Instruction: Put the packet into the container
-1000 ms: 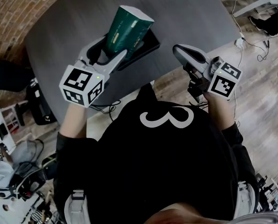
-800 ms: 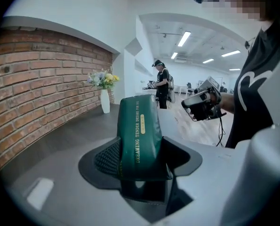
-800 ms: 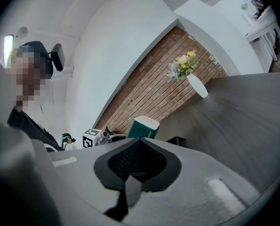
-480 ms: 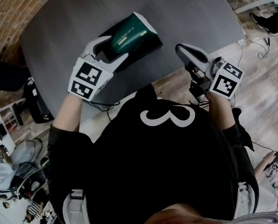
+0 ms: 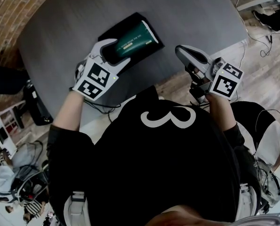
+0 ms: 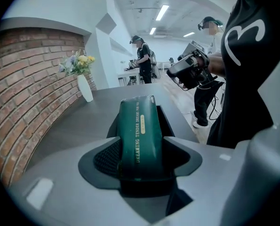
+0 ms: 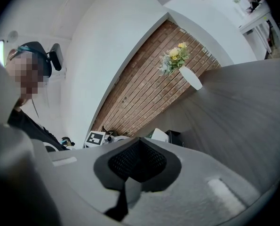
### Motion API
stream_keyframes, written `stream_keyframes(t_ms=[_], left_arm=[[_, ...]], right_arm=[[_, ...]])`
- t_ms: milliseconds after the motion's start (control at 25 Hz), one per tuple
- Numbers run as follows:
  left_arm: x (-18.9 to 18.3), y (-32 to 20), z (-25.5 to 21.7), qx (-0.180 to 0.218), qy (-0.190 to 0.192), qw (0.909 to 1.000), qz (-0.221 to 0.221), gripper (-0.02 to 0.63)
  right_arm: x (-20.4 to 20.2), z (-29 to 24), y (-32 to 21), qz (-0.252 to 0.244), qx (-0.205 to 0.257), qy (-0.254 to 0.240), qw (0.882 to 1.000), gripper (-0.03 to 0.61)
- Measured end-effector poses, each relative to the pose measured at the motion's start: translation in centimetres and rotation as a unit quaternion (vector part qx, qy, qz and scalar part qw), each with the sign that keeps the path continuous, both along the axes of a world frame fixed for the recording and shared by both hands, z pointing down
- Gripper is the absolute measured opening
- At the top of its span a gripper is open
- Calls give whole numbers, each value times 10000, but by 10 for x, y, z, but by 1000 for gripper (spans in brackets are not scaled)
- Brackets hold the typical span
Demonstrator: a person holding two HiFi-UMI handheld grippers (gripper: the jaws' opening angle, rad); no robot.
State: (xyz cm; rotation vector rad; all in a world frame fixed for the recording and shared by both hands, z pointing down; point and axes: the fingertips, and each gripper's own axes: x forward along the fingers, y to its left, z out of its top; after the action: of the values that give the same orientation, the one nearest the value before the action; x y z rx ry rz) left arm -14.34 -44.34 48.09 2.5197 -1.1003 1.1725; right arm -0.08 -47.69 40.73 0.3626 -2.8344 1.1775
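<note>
A dark green packet (image 5: 131, 42) with gold print lies tilted in the black container (image 5: 113, 28) on the grey table (image 5: 55, 36). Its far end rests inside the container. My left gripper (image 5: 120, 52) is shut on its near end. In the left gripper view the packet (image 6: 140, 131) runs straight out between the two pads, with the container's rim (image 6: 164, 122) showing on either side. My right gripper (image 5: 183, 52) is shut and holds nothing. It hangs just off the table's near edge, and in its own view the pads (image 7: 151, 161) meet.
A white vase of flowers (image 6: 85, 86) stands at the far side of the table by the brick wall (image 6: 27, 98). People stand in the room behind (image 6: 142, 60). Cables and bags lie on the floor at the left (image 5: 34, 102).
My left gripper has carried the packet down and forward, from held up above the container to lying in it. The right gripper has stayed put.
</note>
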Motion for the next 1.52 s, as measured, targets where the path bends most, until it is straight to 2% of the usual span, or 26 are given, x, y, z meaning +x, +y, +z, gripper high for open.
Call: stream_keyframes(t_ms=[400,680,920,1080,1240,1400,1520], left_arm=[[6,-3,29,-284,-419,9986,158,307],[10,-4,37,-407,-269,9988,86,330],[12,-6,32,-313,-130,9994,61,361],[5,-7,11,-154,243,9994,-175,383],[4,-4,-25,172,895,9934,-701,326],[23,17,-63,413,1905,9763,-937,276],[37,33,-91,588,2604,9567,-1161,206]], right_arm=[[5,9,-2,86,-110,29,9999,0],[9,16,1,94,-188,26,9998,0],[9,17,1,40,-173,45,9998,0],[4,11,6,7,-54,110,9999,0],[4,-2,13,-33,196,47,9998,1],[5,-18,25,-58,466,23,9989,0],[5,-36,39,-161,607,-145,9979,0]])
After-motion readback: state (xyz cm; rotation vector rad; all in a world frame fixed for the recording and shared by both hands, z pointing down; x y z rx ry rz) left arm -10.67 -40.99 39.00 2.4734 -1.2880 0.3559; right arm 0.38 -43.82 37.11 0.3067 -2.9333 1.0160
